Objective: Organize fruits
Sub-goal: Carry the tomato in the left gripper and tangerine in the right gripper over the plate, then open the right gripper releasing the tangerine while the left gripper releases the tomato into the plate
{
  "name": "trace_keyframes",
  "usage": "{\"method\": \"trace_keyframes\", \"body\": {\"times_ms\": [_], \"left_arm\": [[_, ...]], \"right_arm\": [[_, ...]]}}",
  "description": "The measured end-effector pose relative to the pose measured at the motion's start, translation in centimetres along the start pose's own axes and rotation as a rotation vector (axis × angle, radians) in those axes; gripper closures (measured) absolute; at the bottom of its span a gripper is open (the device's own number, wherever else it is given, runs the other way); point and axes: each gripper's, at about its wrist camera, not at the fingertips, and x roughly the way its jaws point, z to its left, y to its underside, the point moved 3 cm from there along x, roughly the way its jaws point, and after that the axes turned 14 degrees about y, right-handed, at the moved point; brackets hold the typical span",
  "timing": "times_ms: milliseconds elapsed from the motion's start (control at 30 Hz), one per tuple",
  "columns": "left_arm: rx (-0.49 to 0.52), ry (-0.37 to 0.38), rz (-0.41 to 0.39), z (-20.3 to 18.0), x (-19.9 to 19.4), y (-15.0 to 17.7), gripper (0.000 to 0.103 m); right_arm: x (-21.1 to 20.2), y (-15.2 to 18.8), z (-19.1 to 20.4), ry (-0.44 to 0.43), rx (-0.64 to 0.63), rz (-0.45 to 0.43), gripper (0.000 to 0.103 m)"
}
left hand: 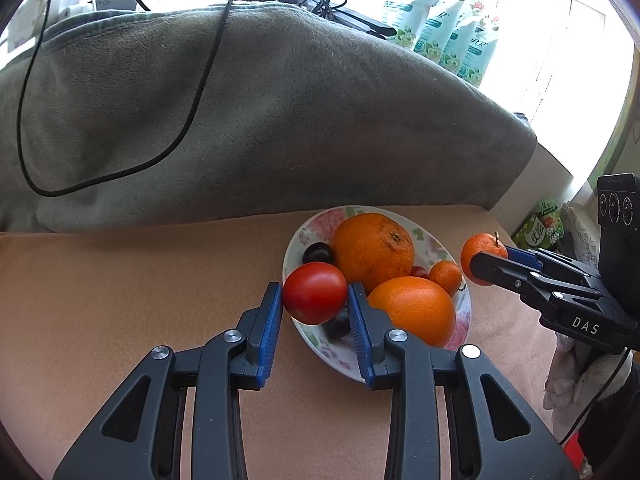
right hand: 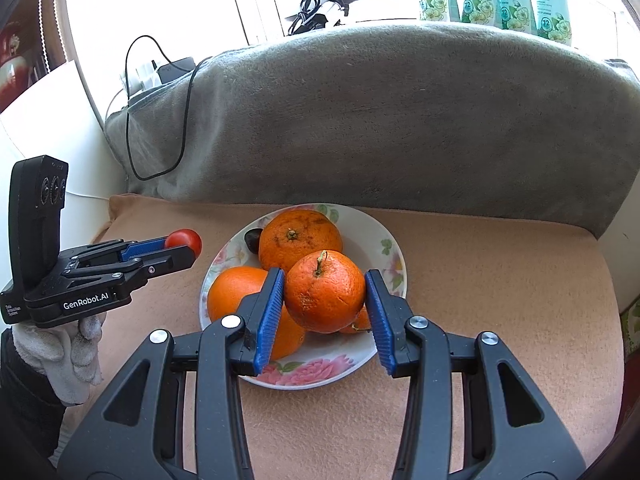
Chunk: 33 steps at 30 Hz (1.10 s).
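Observation:
A floral plate sits on the tan cushion and holds two big oranges, a small mandarin and dark plums. My left gripper is shut on a red tomato above the plate's left rim; it also shows in the right wrist view, tomato. My right gripper is shut on a stemmed tangerine above the plate; it shows in the left wrist view beside the plate's right edge, tangerine.
A grey blanket-covered backrest rises behind the cushion, with a black cable draped over it. Green-white pouches stand on the sill behind. A snack bag lies at far right.

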Motion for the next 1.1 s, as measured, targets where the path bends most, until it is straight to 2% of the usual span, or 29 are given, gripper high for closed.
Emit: {"method": "trace_keyframes", "body": {"times_ms": [400,800,867,933,1100], "left_arm": [[0.007,0.018,0.009,0.0,0.7,-0.4,0.072],[0.01,0.035,0.005,-0.1,0.8,-0.9,0.072],[0.01,0.034,0.003,-0.2,0.7,-0.9,0.072],[0.012,0.035,0.003,-0.3,0.7,-1.0,0.071],[0.016,0.035,0.003,-0.6,0.8,-1.0,0.071]], "right_arm": [[2.2,-1.1,-0.6,0.005,0.024,0.022,0.06],[2.4,-1.4,-0.1,0.01,0.014,0.023,0.059],[2.3,-1.4,-0.1,0.009,0.019,0.014,0.056],[2.0,-1.6,-0.2,0.009,0.03,0.0,0.041],[1.6,-1.9,-0.4,0.007,0.039,-0.011,0.04]]}}
